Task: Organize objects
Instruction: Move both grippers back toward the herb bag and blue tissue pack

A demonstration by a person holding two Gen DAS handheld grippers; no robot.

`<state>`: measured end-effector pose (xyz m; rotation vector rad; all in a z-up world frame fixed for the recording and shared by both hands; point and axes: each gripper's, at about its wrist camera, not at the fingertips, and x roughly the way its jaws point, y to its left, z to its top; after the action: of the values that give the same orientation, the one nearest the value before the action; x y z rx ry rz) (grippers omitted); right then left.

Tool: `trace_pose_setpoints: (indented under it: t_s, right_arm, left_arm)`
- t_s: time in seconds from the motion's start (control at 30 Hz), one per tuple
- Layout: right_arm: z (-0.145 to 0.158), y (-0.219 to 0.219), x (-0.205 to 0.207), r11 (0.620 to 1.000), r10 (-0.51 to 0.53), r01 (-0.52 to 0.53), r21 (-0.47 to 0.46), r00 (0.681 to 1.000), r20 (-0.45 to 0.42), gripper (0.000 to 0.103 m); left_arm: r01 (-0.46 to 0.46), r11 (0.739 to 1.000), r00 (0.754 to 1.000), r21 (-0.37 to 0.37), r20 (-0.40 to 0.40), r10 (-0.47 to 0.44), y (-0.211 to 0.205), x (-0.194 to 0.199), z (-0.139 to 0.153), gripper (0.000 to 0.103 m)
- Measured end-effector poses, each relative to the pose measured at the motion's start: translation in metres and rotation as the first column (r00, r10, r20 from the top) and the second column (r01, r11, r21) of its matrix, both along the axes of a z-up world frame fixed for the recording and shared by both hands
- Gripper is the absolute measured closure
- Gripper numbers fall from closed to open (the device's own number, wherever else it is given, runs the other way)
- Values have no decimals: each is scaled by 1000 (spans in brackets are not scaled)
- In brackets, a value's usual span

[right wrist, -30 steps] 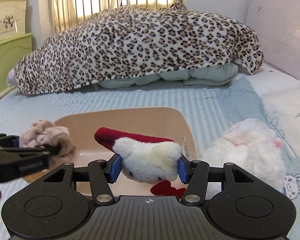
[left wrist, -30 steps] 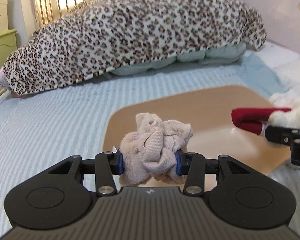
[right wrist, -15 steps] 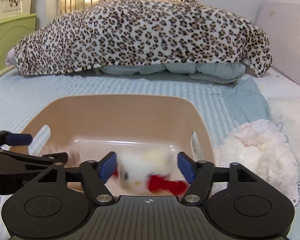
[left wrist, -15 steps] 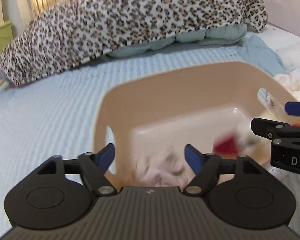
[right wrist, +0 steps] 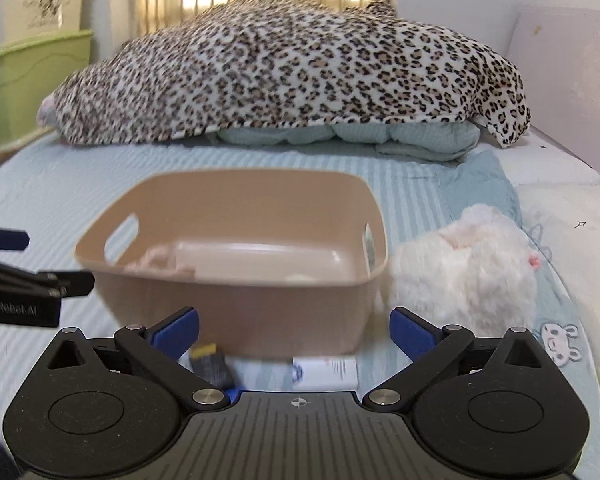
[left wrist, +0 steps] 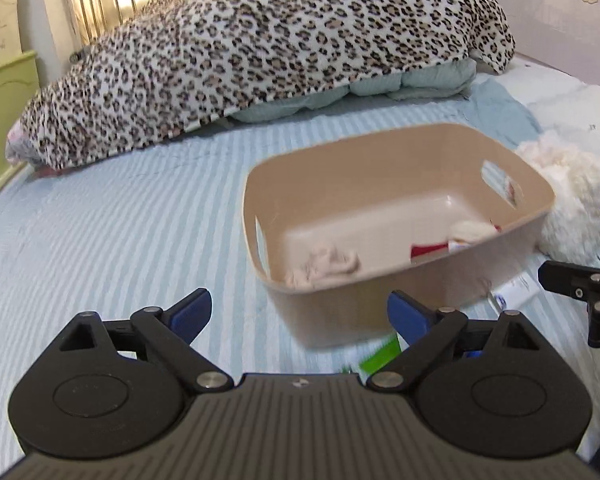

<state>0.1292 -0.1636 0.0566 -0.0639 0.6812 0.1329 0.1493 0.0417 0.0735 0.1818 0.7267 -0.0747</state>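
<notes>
A tan plastic bin (left wrist: 380,152) (right wrist: 236,304) with handle slots stands on the striped bed. Inside it lie a crumpled beige cloth (left wrist: 324,266) (right wrist: 156,260) and a white plush toy with a red hat (left wrist: 456,240). My left gripper (left wrist: 300,312) hangs before the bin's near left corner, jaws still opening, nothing between them. My right gripper (right wrist: 294,328) is in front of the bin's near wall, jaws also opening and empty. A fluffy white plush (right wrist: 464,268) (left wrist: 568,192) rests against the bin's right side.
A white tube (right wrist: 326,372) and a small dark item (right wrist: 212,364) lie on the bed below the right gripper. Something green (left wrist: 380,354) lies near the left gripper. A leopard-print blanket (left wrist: 260,52) covers bedding at the back. Green drawers (right wrist: 32,80) stand at left.
Both grippers opened and dropped their loads, the beige cloth and the white plush with the red hat, into the bin. Both then drew back from the bin.
</notes>
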Motion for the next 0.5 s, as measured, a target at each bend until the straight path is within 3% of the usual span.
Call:
trace_pose_setpoints:
  t_s: [0.5]
  right_arm:
    - [-47,18,-45,990,136,-140,-8,971,-196,0]
  left_arm:
    - [6,1000,984,5,-176,-5,16,-26,-48,8]
